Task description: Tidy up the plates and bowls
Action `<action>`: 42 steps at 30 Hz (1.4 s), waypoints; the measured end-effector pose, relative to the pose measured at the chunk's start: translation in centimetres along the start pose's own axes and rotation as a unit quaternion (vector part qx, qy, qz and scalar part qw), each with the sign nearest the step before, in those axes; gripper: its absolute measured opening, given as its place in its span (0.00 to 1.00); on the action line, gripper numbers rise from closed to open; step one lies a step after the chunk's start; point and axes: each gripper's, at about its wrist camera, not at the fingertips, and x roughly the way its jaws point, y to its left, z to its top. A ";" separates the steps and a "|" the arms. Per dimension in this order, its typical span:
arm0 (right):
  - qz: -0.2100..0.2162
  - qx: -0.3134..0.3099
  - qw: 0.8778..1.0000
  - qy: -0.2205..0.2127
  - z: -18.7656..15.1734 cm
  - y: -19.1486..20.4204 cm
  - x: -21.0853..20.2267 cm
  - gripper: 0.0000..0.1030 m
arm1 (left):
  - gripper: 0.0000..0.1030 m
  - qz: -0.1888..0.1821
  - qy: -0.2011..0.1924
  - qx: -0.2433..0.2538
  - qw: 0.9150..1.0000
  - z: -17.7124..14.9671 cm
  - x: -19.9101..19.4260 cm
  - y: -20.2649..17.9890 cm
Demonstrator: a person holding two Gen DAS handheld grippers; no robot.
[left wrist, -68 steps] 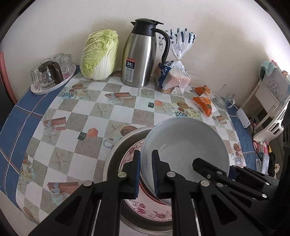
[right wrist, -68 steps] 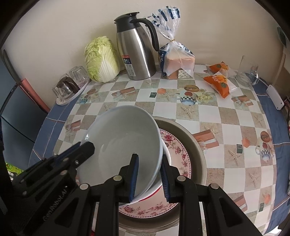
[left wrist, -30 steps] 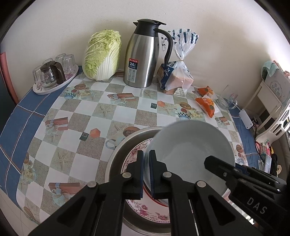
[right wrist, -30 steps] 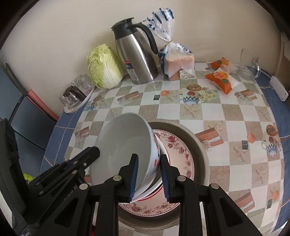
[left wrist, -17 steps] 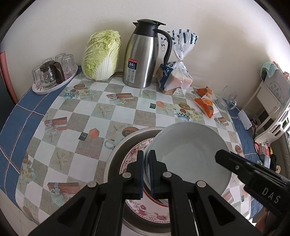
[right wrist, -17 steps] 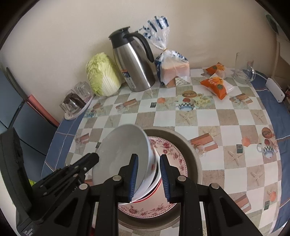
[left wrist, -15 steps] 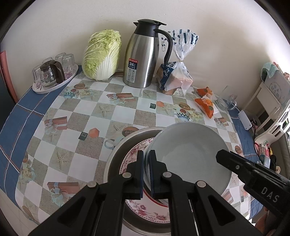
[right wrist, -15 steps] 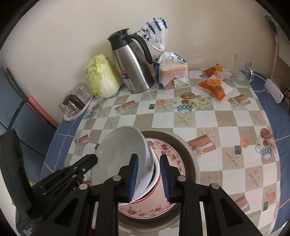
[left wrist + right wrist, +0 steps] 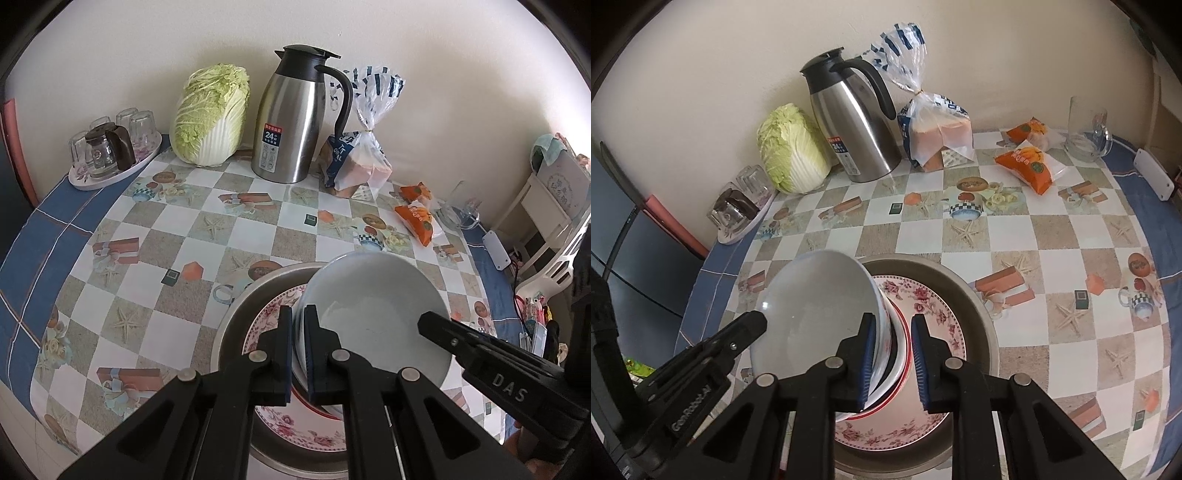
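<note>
A white bowl (image 9: 373,314) is held tilted above a round metal basin (image 9: 979,314) that sits near the front edge of the table (image 9: 122,266). The left gripper (image 9: 298,339) is clamped on the bowl's rim, its blue pads pressed to either side of the thin wall. The right gripper (image 9: 892,354) stands astride the bowl's opposite side, with nested red-rimmed dishes (image 9: 899,354) also between its fingers; its jaws are closing. The inner pad lies against the bowl's inside, while a gap is seen at the outer pad, so a firm hold there is not judged to be made yet.

Risk is judged to lie mainly in the tilt. If the right jaws are closed on both the bowl and the dishes behind it, the nested pieces could be lifted or dragged together and dropped back onto the floral plate (image 9: 923,299). A pinch on a glazed rim could also slip, and the bowl would be knocked against the basin's wall.

The basin holds the floral plate lying flat, with the nested dishes resting on it. At the table's back edge, a small oval tray (image 9: 110,173) carries upturned glasses (image 9: 142,125) and a small glass pot. A clear bag (image 9: 360,162) holds sliced bread beside a steel thermos jug (image 9: 291,122) and a napa cabbage (image 9: 210,114).
</note>
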 end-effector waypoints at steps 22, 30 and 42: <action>-0.013 -0.046 0.999 -0.012 -2.4 0.4 -2.3 0.73 | 0.72 0.028 -0.041 -0.002 0.999 -1.3 -2.8 2.0; -0.028 -0.062 0.998 -0.018 -3.8 -0.2 -2.4 0.99 | 0.91 0.070 -0.055 0.028 0.996 -2.3 -3.3 2.9; -0.031 -0.078 0.996 -0.022 -5.6 -1.1 -2.7 1.00 | 0.91 0.080 -0.058 0.054 0.994 -3.6 -3.8 4.7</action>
